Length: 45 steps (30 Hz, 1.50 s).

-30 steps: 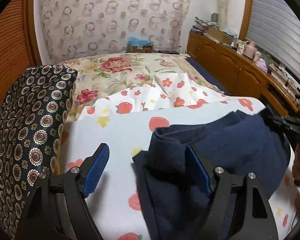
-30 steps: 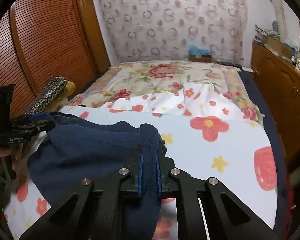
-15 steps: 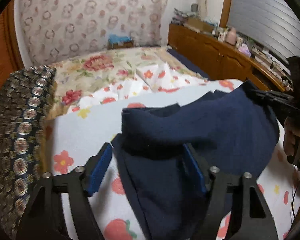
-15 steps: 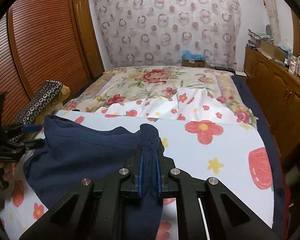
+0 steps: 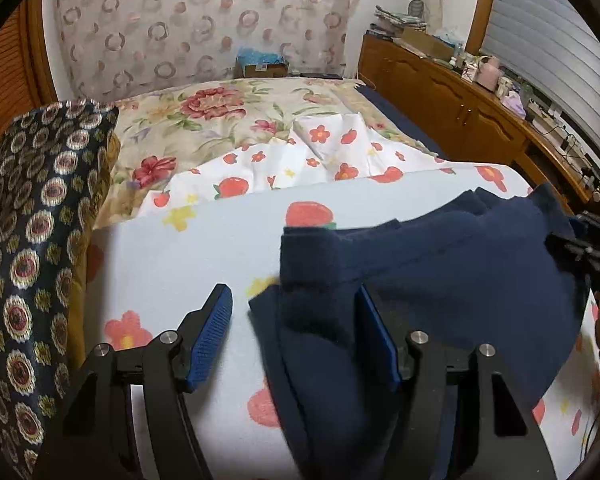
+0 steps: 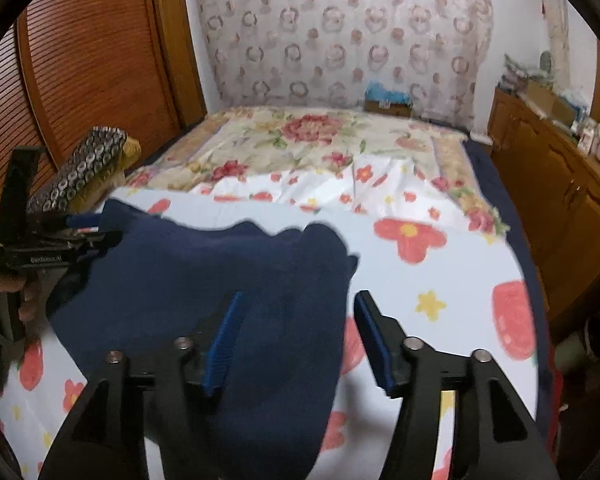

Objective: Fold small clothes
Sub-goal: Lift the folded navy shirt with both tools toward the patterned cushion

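- Left gripper (image 5: 296, 336) spread wide, navy garment (image 5: 440, 280) draped over its right finger, unpinched.
- Right gripper (image 6: 296, 336) spread too, nothing pinched.
- Likely slumping crooked on flowered sheet (image 6: 440, 280), spoiling fold.

Bed (image 6: 496, 208) covered at near end by white sheet (image 5: 204, 256) with red flowers and strawberries, cream floral quilt (image 5: 220, 120) beyond. Navy garment (image 5: 460, 280) lies on sheet. Dark patterned cushion (image 5: 32, 208) at left edge.

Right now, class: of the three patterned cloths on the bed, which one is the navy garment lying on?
The white strawberry-and-flower sheet: the navy garment rests on it. The floral quilt lies behind, the dark medallion cloth beside.
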Motion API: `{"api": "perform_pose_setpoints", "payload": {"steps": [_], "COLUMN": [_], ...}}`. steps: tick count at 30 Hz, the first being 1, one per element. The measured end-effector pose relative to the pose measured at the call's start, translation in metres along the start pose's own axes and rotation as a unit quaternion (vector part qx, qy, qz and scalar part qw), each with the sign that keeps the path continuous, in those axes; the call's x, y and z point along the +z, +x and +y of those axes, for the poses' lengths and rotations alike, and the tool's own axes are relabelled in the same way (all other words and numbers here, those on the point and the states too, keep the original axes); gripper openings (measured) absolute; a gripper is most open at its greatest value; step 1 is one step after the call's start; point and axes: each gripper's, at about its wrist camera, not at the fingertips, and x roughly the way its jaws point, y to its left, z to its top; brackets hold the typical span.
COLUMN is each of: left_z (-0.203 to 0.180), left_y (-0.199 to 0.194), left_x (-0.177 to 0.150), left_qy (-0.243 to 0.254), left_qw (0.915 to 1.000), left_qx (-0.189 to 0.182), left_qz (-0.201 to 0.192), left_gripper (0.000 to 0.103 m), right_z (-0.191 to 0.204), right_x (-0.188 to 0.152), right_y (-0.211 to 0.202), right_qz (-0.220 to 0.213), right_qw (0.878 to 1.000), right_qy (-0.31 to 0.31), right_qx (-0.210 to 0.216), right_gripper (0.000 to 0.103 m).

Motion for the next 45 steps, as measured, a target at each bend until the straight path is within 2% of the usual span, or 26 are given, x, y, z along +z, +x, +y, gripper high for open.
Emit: {"api": "perform_pose_setpoints", "payload": {"steps": [3,7,12,14,16,19,20,21,25,27,32,39,45], "left_z": [0.003,0.004,0.002,0.000,-0.003,-0.010,-0.010,-0.011,-0.016,-0.015,0.011,0.070,0.110], "left_y": [0.001,0.000,-0.002,-0.007,-0.014,-0.037,-0.045,-0.051,-0.094,-0.113,-0.163,-0.199,-0.213], "left_x": [-0.005,-0.006,-0.005,-0.004,-0.004,-0.005,-0.005,-0.005,-0.006,-0.008,-0.014,-0.033,-0.051], "left_qy": [-0.008,-0.012,-0.020,-0.016,-0.013,-0.002,-0.003,-0.003,0.005,0.009,0.000,-0.021,-0.042], "left_qw": [0.9998,0.9997,0.9985,0.9983,0.9980,0.9971,0.9962,0.9955,0.9906,0.9882,0.9810,0.9750,0.9722], "left_qx": [-0.014,-0.021,-0.051,-0.055,-0.061,-0.066,-0.070,-0.075,-0.086,-0.084,-0.077,-0.054,-0.034], "left_qz": [0.007,0.008,0.011,0.006,-0.005,-0.039,-0.051,-0.058,-0.106,-0.128,-0.178,-0.215,-0.228], "left_gripper": [0.066,0.066,0.043,0.021,0.013,0.012,0.011,0.011,0.011,0.011,0.011,0.011,0.011], "right_z": [-0.005,-0.014,-0.018,-0.019,-0.019,-0.018,-0.017,-0.017,-0.009,-0.003,0.032,0.093,0.143], "right_x": [-0.002,0.000,-0.001,-0.001,-0.003,-0.007,-0.007,-0.006,-0.001,0.004,0.024,0.066,0.097], "right_y": [0.012,0.022,0.029,0.029,0.028,0.030,0.028,0.025,0.006,-0.003,-0.025,-0.037,-0.022], "right_qz": [0.024,0.039,0.043,0.044,0.045,0.046,0.042,0.036,0.001,-0.016,-0.056,-0.092,-0.099], "right_qw": [1.000,0.998,0.996,0.995,0.994,0.992,0.992,0.992,0.994,0.993,0.992,0.987,0.981], "right_qy": [0.018,0.050,0.060,0.059,0.062,0.060,0.057,0.055,0.039,0.036,-0.005,-0.067,-0.122], "right_qx": [0.002,0.030,0.053,0.061,0.078,0.099,0.105,0.107,0.103,0.114,0.113,0.115,0.111], "right_gripper": [0.064,0.064,0.064,0.062,0.047,0.032,0.023,0.020,0.018,0.017,0.016,0.016,0.016]}}
